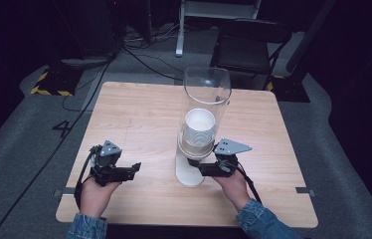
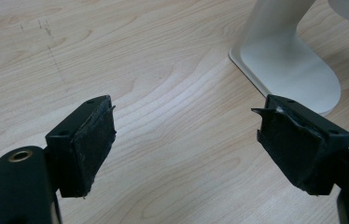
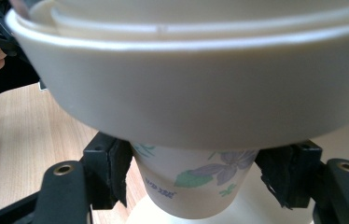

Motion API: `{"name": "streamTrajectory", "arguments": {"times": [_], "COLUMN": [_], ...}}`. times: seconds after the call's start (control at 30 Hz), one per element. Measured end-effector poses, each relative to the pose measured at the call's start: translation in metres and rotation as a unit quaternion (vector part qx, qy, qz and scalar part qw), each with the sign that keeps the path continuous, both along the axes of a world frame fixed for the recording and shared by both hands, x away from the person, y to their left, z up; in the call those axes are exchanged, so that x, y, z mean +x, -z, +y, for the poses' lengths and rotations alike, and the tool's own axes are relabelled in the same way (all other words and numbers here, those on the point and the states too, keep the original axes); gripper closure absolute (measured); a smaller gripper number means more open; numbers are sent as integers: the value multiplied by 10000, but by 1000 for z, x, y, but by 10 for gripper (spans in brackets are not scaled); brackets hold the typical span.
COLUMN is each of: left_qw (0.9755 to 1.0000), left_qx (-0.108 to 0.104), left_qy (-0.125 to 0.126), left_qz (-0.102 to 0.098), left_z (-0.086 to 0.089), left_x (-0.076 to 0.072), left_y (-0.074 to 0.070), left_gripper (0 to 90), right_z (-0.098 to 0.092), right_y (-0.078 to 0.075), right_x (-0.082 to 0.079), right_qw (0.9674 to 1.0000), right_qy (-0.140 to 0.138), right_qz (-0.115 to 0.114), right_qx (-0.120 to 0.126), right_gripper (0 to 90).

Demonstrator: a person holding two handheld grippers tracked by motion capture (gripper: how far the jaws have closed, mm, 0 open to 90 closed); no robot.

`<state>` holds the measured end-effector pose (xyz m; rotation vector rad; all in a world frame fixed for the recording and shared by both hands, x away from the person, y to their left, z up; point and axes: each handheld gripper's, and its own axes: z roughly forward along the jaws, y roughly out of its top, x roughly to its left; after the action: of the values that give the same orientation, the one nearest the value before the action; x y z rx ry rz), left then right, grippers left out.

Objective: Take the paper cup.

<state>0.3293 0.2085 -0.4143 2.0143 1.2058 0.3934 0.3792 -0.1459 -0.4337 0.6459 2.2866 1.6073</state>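
Setting: we look down on a light wooden table (image 1: 139, 114) standing on grey carpet (image 1: 20, 134), with dark surroundings, cables and a black folding chair (image 1: 248, 45) beyond the far edge.
Dispenser: we see a tall clear tube (image 1: 207, 94) rising near the middle of the table, held on a white stand (image 1: 190, 172) whose flat foot rests on the wood.
Cups in the tube: a stack of white cups (image 1: 199, 127) sits in the lower part of the tube, its open top facing up.
Bottom cup: in the right gripper view a paper cup (image 3: 196, 179) printed with purple flowers and green leaves hangs out below the dispenser's wide cream collar (image 3: 200, 93).
Right gripper: we see the right gripper (image 3: 193, 177) held by the right hand (image 1: 232, 186) just beside the base of the tube; its jaws sit on either side of the flowered cup, the left pad (image 3: 116, 172) touching or nearly touching the cup wall and the other pad close against the far side. We cannot tell whether they squeeze it.
Left gripper: the left gripper (image 2: 184, 144), held by the left hand (image 1: 94, 194), rests low over bare wood well to the left of the stand; its jaws are spread wide with nothing between them.
Left gripper's outlook: the white foot of the stand (image 2: 289, 70) lies ahead and to the right of its jaws.
Sleeves: both forearms wear blue denim cuffs (image 1: 261, 221) at the table's near edge.
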Motion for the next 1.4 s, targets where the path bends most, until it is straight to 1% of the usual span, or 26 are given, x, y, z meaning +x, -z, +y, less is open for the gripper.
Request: {"name": "streamTrajectory", "arguments": {"times": [0.07,0.1,0.17,0.33,0.37,0.57,0.6,0.7,0.8,0.83,0.87,0.9,1.07,1.17,1.2,1.23,1.27,1.3,1.33,1.4], "left_qw": [10000,10000,10000,10000,10000,10000,10000,10000,10000,10000,10000,10000,10000,10000,9999,9999,10000,10000,10000,10000], "left_qx": [3,-3,1,13,-8,7,15,35,32,27,27,25,29,-7,-9,-9,-1,-1,-11,-21], "left_qy": [-1,22,32,55,34,47,51,53,52,54,54,57,58,32,56,56,61,61,62,53], "left_qz": [5,15,2,-10,11,32,28,25,39,44,44,41,45,81,88,88,66,66,39,41], "left_z": [0,-1,-2,-2,-3,-3,-3,-3,-3,-3,-3,-3,-2,-2,-2,-2,-2,-2,-1,0], "left_x": [0,0,-1,-1,-1,0,0,0,0,0,0,0,0,1,1,1,1,1,0,0], "left_y": [0,0,-1,-1,0,0,0,1,1,1,1,1,2,3,3,3,2,2,1,1], "left_gripper": [188,187,187,187,187,187,187,188,187,187,187,187,187,187,187,187,187,187,187,187], "right_z": [0,0,0,0,0,1,1,0,0,0,0,0,0,1,5,5,5,4,4,3], "right_y": [0,1,2,3,3,4,6,7,7,8,8,8,9,10,13,13,24,30,33,34], "right_x": [0,1,1,2,3,4,4,6,6,6,6,5,5,5,5,5,6,7,7,6], "right_qw": [10000,10000,9999,9998,9996,9995,9990,9994,9994,9996,9996,9997,9998,9998,9993,9993,9982,9977,9973,9978], "right_qy": [1,8,6,-2,2,9,24,6,2,11,11,20,39,46,81,81,93,93,79,74], "right_qz": [-27,-94,-152,-210,-258,-313,-402,-330,-341,-276,-276,-218,-203,-203,51,51,272,406,482,345], "right_qx": [-4,-18,-39,-48,-78,-105,-170,-102,-111,-76,-76,-59,-58,-40,-373,-373,-519,-531,-557,-557], "right_gripper": [329,330,330,330,330,330,330,330,331,331,331,332,334,336,359,359,362,362,360,357]}}
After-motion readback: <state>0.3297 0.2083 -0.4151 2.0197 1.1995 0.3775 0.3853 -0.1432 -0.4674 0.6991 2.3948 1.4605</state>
